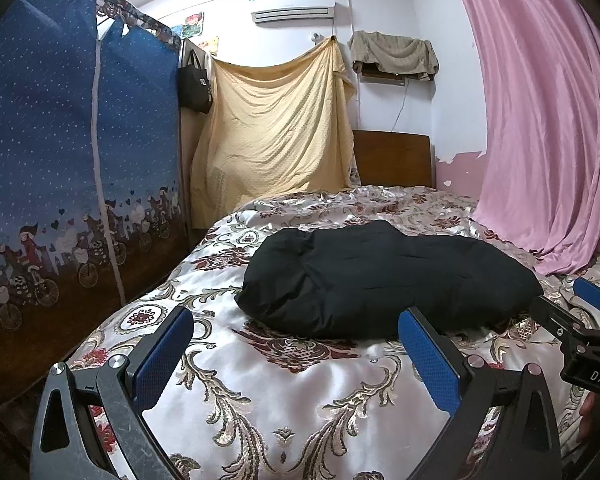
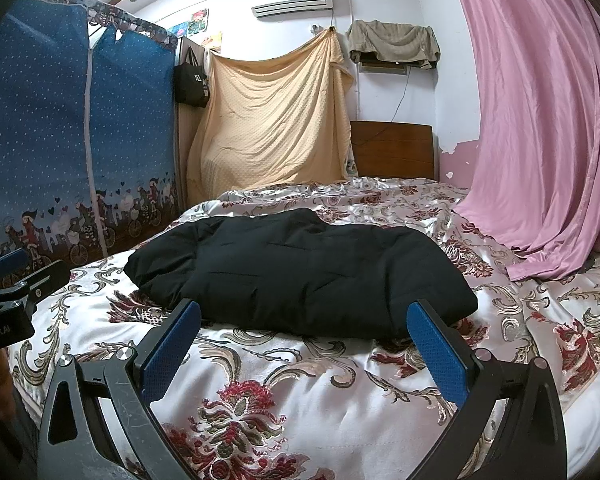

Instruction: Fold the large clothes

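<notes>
Black padded garment [image 1: 384, 280], folded into a thick bundle, lies on the floral satin bedspread [image 1: 300, 392]. Left wrist view: the left gripper [image 1: 296, 356] hovers over the bedspread just short of the bundle's near edge, its blue-padded fingers [image 1: 164, 356] spread wide with nothing between them; the right gripper [image 1: 580, 320] enters at the right edge beside the bundle's right end, its jaws also apart. Right wrist view: the right gripper [image 2: 304, 350] faces the garment [image 2: 300, 272] from close by, jaws wide and empty; part of the left gripper [image 2: 20, 280] shows at far left. Behind: blue fabric wardrobe [image 2: 60, 140], yellow sheet [image 2: 276, 120], pink curtain [image 2: 540, 120].
</notes>
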The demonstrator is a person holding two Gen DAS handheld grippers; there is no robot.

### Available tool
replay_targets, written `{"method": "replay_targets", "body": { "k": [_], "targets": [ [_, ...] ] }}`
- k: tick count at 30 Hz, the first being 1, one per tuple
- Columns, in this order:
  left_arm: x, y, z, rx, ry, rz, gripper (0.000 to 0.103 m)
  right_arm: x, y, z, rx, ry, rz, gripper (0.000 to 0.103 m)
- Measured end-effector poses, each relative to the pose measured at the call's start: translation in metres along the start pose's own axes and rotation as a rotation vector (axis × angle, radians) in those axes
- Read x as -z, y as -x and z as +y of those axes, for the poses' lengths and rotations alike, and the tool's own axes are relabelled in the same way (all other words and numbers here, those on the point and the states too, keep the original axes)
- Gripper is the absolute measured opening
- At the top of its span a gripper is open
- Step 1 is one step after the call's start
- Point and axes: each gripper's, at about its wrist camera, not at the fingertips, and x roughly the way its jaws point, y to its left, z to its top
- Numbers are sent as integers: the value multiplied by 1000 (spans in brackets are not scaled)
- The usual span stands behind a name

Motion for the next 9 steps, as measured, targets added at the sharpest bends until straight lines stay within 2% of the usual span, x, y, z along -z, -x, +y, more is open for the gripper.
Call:
{"method": "replay_targets", "body": {
  "k": [9],
  "targets": [
    [2,-1,-1,-6,2,7,103,0,0,0,0,0,2,101]
  ]
}}
